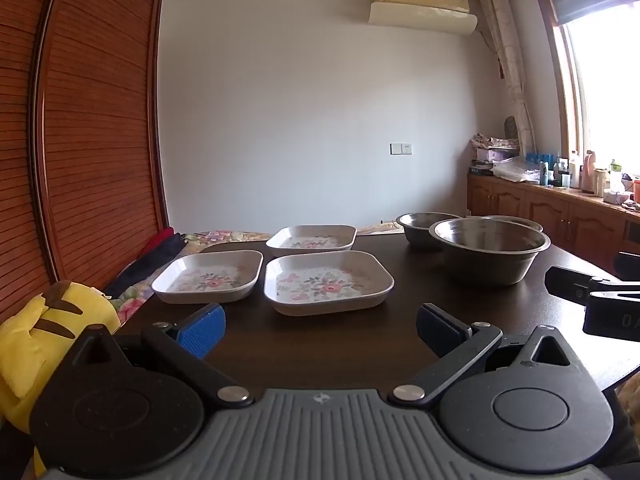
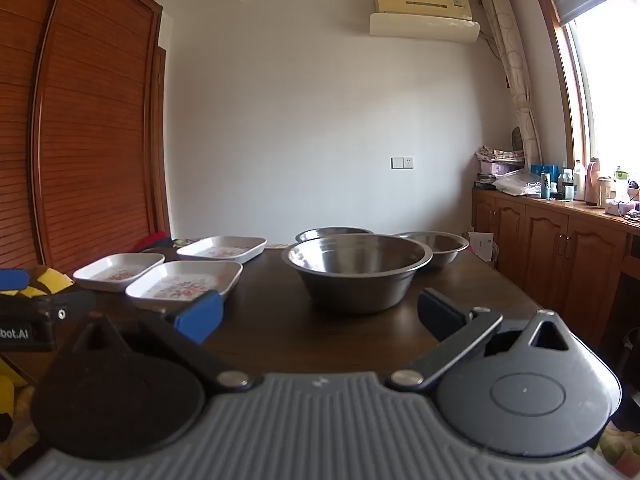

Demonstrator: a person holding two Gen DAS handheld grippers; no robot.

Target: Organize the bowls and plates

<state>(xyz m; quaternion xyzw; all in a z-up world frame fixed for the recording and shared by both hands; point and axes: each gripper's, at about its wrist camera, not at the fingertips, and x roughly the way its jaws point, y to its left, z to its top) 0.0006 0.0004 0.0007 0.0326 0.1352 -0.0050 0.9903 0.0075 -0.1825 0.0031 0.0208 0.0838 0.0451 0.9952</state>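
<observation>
Three square floral plates lie on the dark table: a near one, a left one and a far one. Three steel bowls stand to the right: a big near bowl, one behind it on the left and one behind it on the right. My left gripper is open and empty, just short of the near plate. My right gripper is open and empty, just in front of the big bowl. The plates show at left in the right wrist view.
A yellow plush toy sits off the table's left edge. A wooden louvred wardrobe stands on the left. Low wooden cabinets with bottles run along the right wall under the window. The right gripper's body shows at the right of the left wrist view.
</observation>
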